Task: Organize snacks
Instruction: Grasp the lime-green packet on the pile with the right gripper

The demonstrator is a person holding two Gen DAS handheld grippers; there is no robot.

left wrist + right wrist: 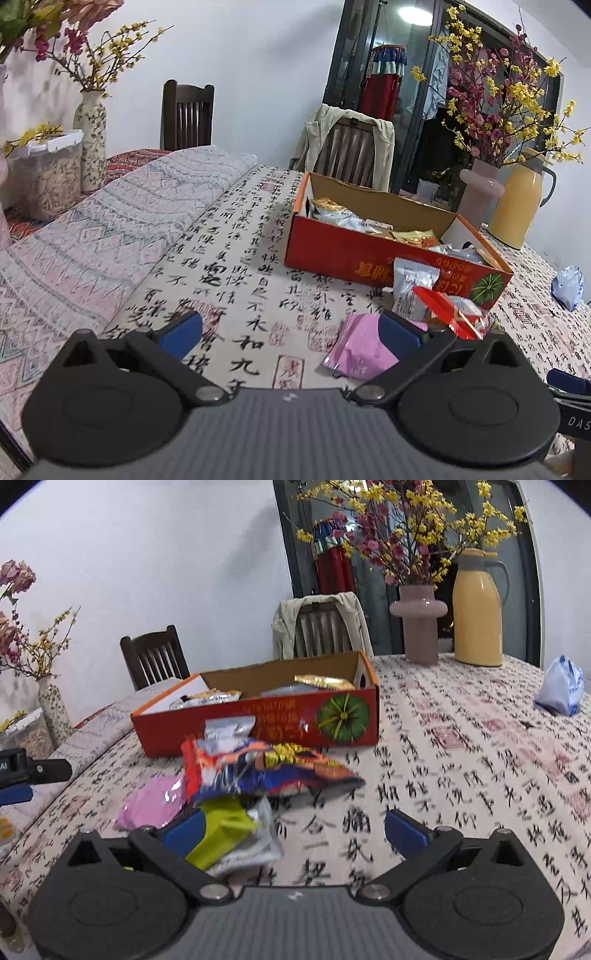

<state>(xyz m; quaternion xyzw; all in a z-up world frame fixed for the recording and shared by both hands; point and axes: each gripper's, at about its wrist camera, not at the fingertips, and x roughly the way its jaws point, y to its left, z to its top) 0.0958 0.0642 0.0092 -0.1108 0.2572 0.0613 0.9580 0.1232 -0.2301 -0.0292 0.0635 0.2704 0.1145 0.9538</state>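
Two grippers over a table (pixel 258 229) with a cloth full of black writing; left gripper (pixel 291 332) spread wide, blue pads far apart, nothing between them; right gripper (pixel 293 829) also spread wide, holding nothing.

A red box (pixel 258 716) on the cloth, open on top, a green pumpkin picture on its front; inside, a few snack packs (pixel 214 698), silver and gold ones, lying low against the walls.

In front of the box, a small pile of loose snacks; a pink pack (pixel 155 805) flat on the cloth, on the left of the pile, near the left gripper's right pad in its own view (pixel 362 347); a big orange and blue bag (pixel 266 771) on top of the pile, just in front of the box; a small silver pack (pixel 229 729) leaning up against the box front; a green pack (pixel 225 830) with a silver one under it, right beside the right gripper's left pad, maybe touching, hard to tell.

Far right, well apart from the pile, a blue and white bag (pixel 561 686) alone on the cloth.

Behind the box, a pink vase (pixel 419 624) with yellow and red flowers and a yellow jug (pixel 478 613) side by side; two dark chairs past the table, one with a pale jacket (pixel 321 624) over its back.
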